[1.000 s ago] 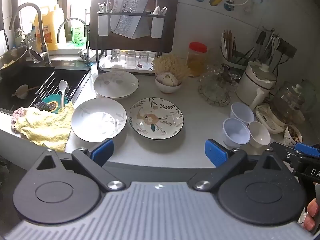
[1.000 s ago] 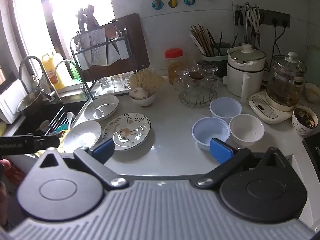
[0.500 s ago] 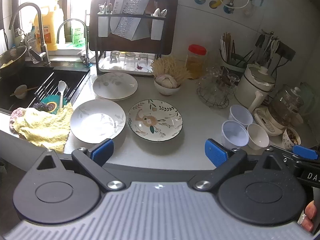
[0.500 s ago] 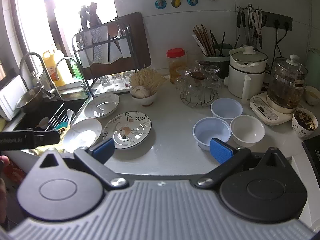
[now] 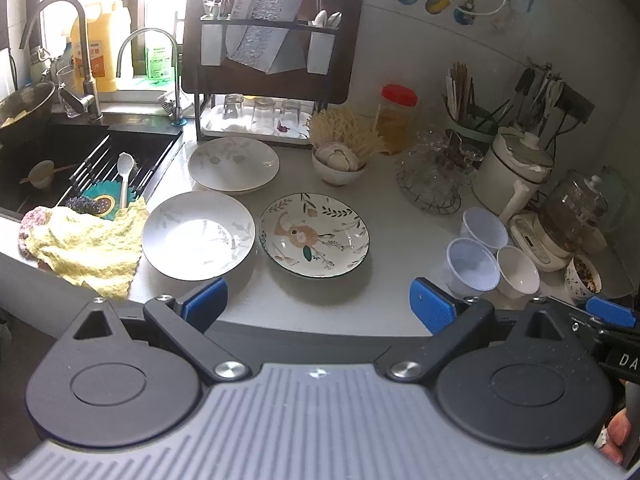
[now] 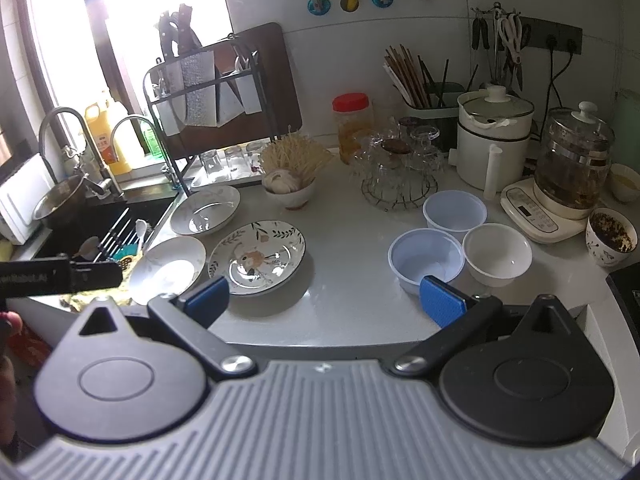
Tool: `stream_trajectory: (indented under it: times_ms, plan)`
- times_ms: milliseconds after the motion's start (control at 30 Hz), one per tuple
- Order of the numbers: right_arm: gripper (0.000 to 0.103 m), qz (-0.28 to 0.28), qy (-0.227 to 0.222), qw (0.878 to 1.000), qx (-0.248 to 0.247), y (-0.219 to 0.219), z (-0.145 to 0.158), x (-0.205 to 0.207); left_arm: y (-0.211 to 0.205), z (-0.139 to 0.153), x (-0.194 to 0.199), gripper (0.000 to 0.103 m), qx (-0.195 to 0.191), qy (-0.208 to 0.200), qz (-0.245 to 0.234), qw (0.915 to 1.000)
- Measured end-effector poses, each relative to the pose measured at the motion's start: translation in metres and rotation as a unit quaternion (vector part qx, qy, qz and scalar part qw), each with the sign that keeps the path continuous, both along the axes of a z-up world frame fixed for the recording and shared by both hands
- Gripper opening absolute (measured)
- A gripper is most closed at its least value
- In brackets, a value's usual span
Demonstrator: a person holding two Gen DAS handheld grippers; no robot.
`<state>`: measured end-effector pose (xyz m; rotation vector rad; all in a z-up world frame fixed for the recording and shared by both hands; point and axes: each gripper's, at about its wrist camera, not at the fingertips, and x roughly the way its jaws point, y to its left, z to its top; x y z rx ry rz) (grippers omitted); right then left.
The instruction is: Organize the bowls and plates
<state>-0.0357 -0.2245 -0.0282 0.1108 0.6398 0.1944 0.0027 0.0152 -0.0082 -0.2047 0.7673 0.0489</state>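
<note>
Three plates lie on the grey counter: a white one at front left (image 5: 198, 235), a white one behind it (image 5: 233, 164), and a flowered one (image 5: 314, 235) to the right. Three small bowls stand together at the right: two pale blue (image 6: 426, 259) (image 6: 455, 210) and one white (image 6: 497, 254). My left gripper (image 5: 318, 306) is open and empty, held back from the counter's front edge before the plates. My right gripper (image 6: 324, 300) is open and empty, before the gap between the flowered plate (image 6: 258, 256) and the bowls.
A sink (image 5: 80, 160) with a yellow cloth (image 5: 86, 246) lies at the left. A dish rack (image 5: 272, 60) stands at the back. A bowl of garlic (image 5: 338, 162), a glass stand (image 5: 434, 176), a white pot (image 6: 494, 136) and a kettle (image 6: 572, 160) crowd the back right.
Both grippers have drawn slightly back and up, so the plates and bowls sit a little farther away. Nothing on the counter has moved.
</note>
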Motion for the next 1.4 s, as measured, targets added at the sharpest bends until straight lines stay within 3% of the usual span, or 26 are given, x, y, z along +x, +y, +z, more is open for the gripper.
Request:
stream_trajectory:
  times_ms: [933,1400]
  plan:
    - [0.103,-0.005,0.008,1.0,0.004,-0.002,-0.006,-0.009,-0.005,-0.001,-0.008,0.099,0.009,-0.001,-0.035,0.9993]
    - [0.103,-0.001,0.007,1.0,0.012,-0.004,-0.005,-0.011,-0.006,-0.005,-0.006,0.099,0.002,0.011,-0.025,0.9996]
